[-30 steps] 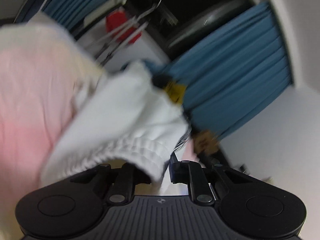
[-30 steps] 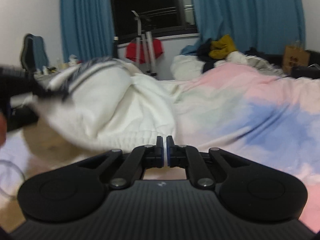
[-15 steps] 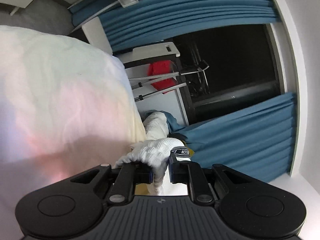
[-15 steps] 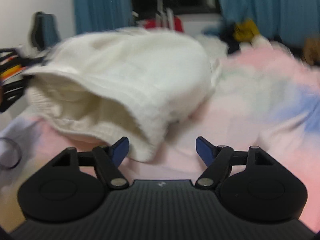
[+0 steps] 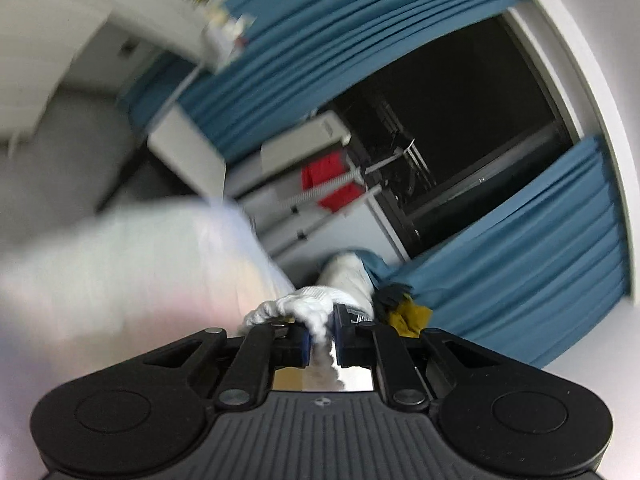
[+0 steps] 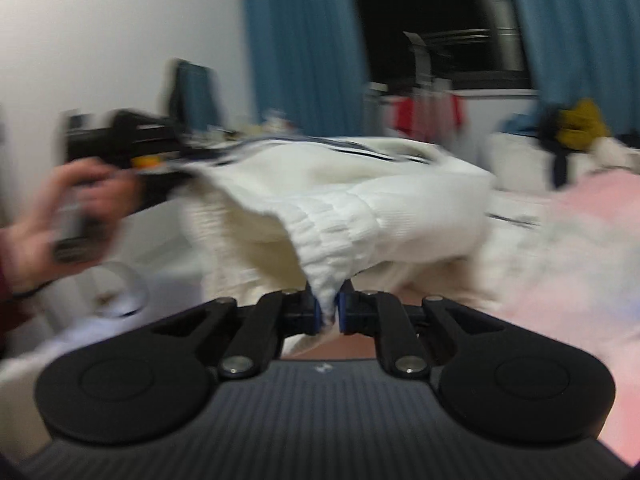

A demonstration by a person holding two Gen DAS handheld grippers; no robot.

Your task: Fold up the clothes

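Note:
A white knit sweater [image 6: 400, 208] with dark stripes at its edge is stretched in the air between both grippers above the bed. My right gripper [image 6: 330, 314] is closing its jaws, and the pads pinch the ribbed hem [image 6: 332, 248]. In the right wrist view my left gripper [image 6: 176, 168], held by a hand [image 6: 48, 216], grips the sweater's far left end. In the left wrist view my left gripper [image 5: 320, 334] is closing too, with a ribbed white edge [image 5: 308, 308] pressed between its pads.
A pink and blue bed cover [image 6: 580, 248] lies under the sweater. A pile of clothes [image 6: 576, 128] sits at the bed's far end. Blue curtains [image 5: 520, 280], a dark window and a drying rack with a red garment [image 5: 326, 184] stand behind.
My right gripper went from shut to wide open, then closed on the sweater's ribbed hem. Both hands rose and swung sideways, and the sweater now hangs stretched between them.

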